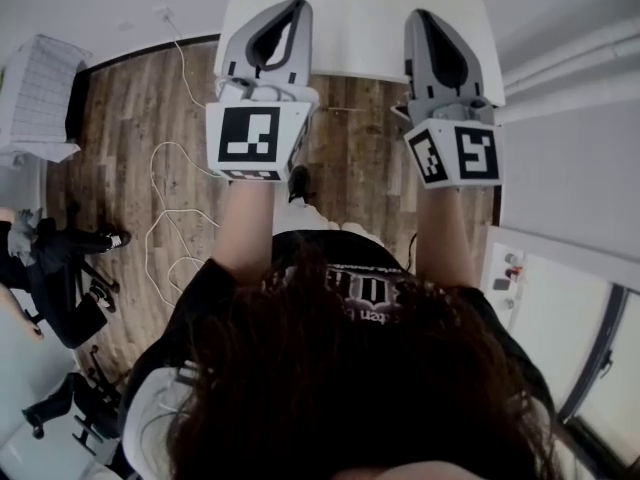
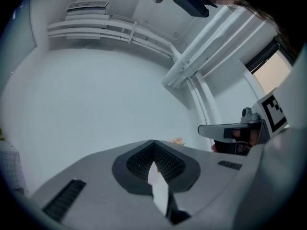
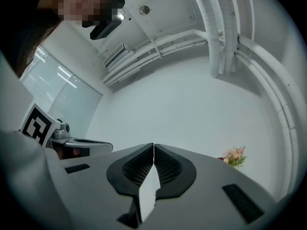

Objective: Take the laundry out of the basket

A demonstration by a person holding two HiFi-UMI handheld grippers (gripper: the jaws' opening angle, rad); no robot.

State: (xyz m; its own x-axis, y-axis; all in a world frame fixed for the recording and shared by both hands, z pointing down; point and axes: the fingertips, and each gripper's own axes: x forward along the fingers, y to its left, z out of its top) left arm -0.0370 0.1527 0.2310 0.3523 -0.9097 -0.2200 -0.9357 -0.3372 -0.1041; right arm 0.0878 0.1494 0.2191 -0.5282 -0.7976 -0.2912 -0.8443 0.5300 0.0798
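The left tool (image 2: 153, 145) is seen shut in its own view, its tips pressed together with nothing held between them. The right tool (image 3: 153, 146) is shut and empty in the same way.

Only a plain white wall, ceiling pipes (image 3: 225, 28) and a small bunch of flowers (image 3: 235, 156) are shown ahead in the two gripper views. Each tool is also caught at the side of the other's picture.

The floor is shown only in the head view. Brown wooden boards (image 1: 130, 138), a loose white cable (image 1: 165, 218) and a white bench (image 1: 360, 28) are seen there. Both tools are held side by side over the bench's near edge, apart from each other and pointing away from the person.

Open floor is left between the bench and the basket (image 1: 40, 93). The basket is seen at the far left edge, well apart from both tools. Its grid wall is white, and its longer side seems to run up the picture. What lies inside cannot be told.
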